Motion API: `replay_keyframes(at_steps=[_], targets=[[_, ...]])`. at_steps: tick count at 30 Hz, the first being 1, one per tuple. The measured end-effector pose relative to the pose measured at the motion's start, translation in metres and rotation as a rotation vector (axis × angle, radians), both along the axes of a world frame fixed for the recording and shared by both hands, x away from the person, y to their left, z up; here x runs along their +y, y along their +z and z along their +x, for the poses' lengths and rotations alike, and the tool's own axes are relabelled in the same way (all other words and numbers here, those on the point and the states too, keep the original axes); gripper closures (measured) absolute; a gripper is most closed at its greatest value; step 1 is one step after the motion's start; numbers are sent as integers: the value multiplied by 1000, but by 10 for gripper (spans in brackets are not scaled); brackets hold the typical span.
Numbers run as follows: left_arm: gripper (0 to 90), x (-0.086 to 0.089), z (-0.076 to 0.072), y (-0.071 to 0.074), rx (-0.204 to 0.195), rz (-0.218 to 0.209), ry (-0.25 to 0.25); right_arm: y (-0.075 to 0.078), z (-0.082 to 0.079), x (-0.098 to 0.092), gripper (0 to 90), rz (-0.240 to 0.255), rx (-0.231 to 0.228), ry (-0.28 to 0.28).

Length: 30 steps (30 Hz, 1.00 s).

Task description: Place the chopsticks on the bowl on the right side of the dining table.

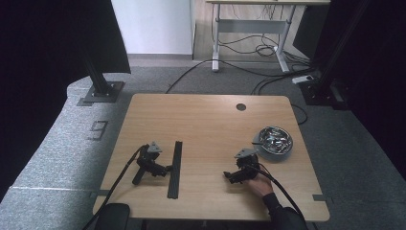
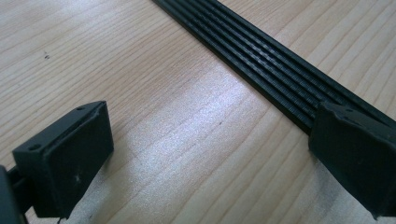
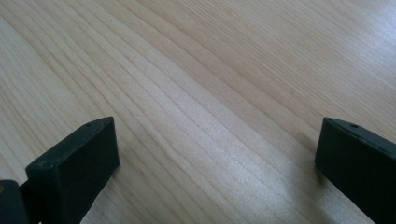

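We're looking down at the wooden table (image 1: 206, 115). The left gripper (image 1: 167, 168) is lying on the tabletop with no hand on it, its tip right at the black ribbed strip (image 1: 175, 168). That strip is lying flat on the left half of the table, running lengthwise away from the near edge.

In the left gripper view we're seeing the left gripper (image 2: 210, 154) with its jaws spread wide and nothing between them but bare wood. The strip (image 2: 261, 60) is crossing diagonally behind them, and the jaw on the right of that view is sitting against or over its edge; we can't tell whether it's actually touching.

The right gripper (image 1: 226, 175) is sitting low over the table on the right half, with the person's hand (image 1: 261, 184) wrapped around its rear and a dark sleeve (image 1: 282, 213) coming in from the bottom edge. In the right gripper view its jaws (image 3: 217, 163) are also standing wide open, gripping nothing, with plain wood grain between them.

A metal bowl (image 1: 274, 141) is sitting just beyond the right gripper, well apart from the strip. Its contents are shiny, but too small to identify.
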<state>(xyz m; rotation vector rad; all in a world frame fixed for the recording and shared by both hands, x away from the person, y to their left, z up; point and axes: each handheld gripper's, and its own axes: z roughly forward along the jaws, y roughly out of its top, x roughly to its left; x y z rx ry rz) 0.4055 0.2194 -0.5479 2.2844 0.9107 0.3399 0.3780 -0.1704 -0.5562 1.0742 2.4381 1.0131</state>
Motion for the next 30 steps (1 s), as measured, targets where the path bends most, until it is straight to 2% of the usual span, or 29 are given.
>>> replay_keyframes(at_steps=[3, 9, 16, 24, 30], targets=[[0, 0, 0, 0, 0, 0, 0, 1, -1, 0, 0, 4, 10, 0], [0, 0, 0, 0, 0, 0, 0, 11, 0, 4, 0, 32, -9, 7], [0, 0, 0, 0, 0, 0, 0, 16, 3, 10, 0, 31, -4, 25], [0, 0, 0, 0, 0, 0, 0, 23, 10, 22, 0, 30, -5, 41], [0, 0, 0, 0, 1, -1, 1, 24, 16, 39, 0, 25, 3, 75]])
